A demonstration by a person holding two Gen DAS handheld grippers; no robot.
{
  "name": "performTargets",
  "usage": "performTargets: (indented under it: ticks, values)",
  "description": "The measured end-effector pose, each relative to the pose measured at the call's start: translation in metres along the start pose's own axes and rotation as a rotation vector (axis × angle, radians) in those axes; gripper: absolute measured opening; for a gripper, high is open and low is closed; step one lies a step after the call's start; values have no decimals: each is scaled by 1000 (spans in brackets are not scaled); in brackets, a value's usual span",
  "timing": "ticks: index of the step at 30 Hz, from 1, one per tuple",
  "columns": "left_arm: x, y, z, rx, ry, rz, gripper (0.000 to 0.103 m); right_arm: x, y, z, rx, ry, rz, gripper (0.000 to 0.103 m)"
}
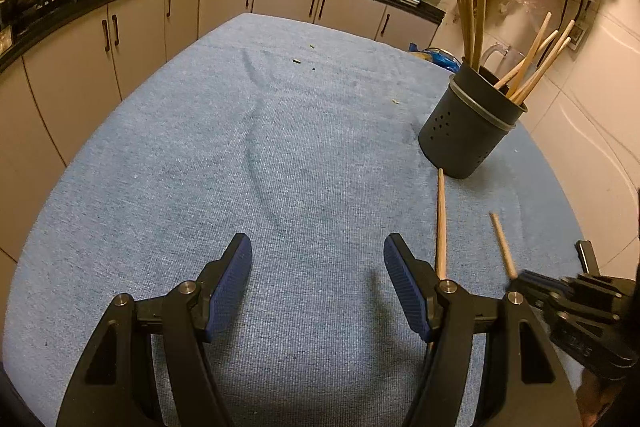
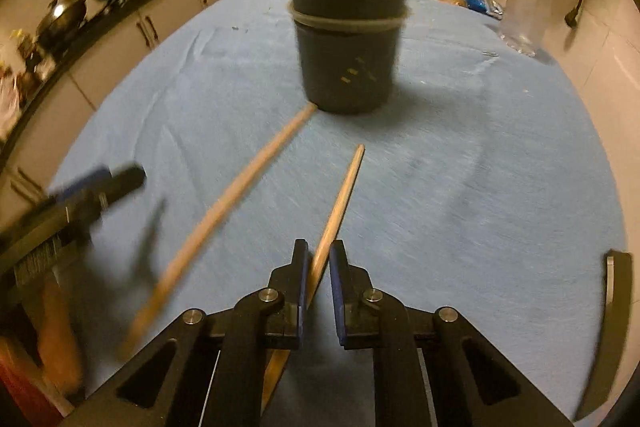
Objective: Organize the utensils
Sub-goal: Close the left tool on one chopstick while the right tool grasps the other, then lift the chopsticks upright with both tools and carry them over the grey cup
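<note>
The right tongs (image 2: 320,263) clench one chopstick (image 2: 340,195) near its end, ready for lifting toward the dark utensil holder (image 2: 348,55). A second chopstick (image 2: 224,211) lies on the blue-clothed desk (image 2: 480,187); the left tongs (image 1: 318,267) hang released.

1. A table covered in a wrinkled blue cloth (image 1: 280,155).
2. A dark perforated utensil holder (image 1: 468,131) stands upright on it, near the right edge.
3. One wooden chopstick (image 1: 441,223) lies flat, its far tip just beside the holder.
4. Small green crumbs (image 1: 297,60) dot the far side.
</note>
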State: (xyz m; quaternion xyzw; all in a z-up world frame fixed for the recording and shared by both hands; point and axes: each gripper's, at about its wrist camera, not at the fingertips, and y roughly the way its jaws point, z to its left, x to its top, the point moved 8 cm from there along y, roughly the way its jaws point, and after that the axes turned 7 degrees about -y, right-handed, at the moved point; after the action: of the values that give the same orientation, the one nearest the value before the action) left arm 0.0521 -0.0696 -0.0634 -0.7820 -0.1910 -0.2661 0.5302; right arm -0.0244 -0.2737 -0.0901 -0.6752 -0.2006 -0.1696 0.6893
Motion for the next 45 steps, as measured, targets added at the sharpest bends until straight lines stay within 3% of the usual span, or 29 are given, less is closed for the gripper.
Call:
performTargets:
  ticks: [4,8,15,20,24,29,31,35,45]
  values:
    - [-1,-1,-7,4,34,3,67,-14,-9,-21,-12,14,3,12]
    - [-5,2,-20,-15,99,61,67,-14,-6,-39,-1,93,1,12]
    - [0,26,-73,-91,235,226,66,9,7,-54,24,157,-17,12]
    - [5,60,-100,-36,315,303,33,18,12,-65,62,211,-6,12]
    - [12,78,-119,-2,384,321,23,20,14,-75,82,235,12,12]
    - [11,84,-132,47,433,321,6,26,17,-68,48,175,42,13]
    - [8,81,-131,56,435,315,6,29,18,-62,29,147,51,12]
    - [3,67,-127,-10,394,309,6,29,15,-60,70,172,28,8]
    - [42,-34,-106,-124,297,45,6,43,-70,-38,157,180,-289,6]
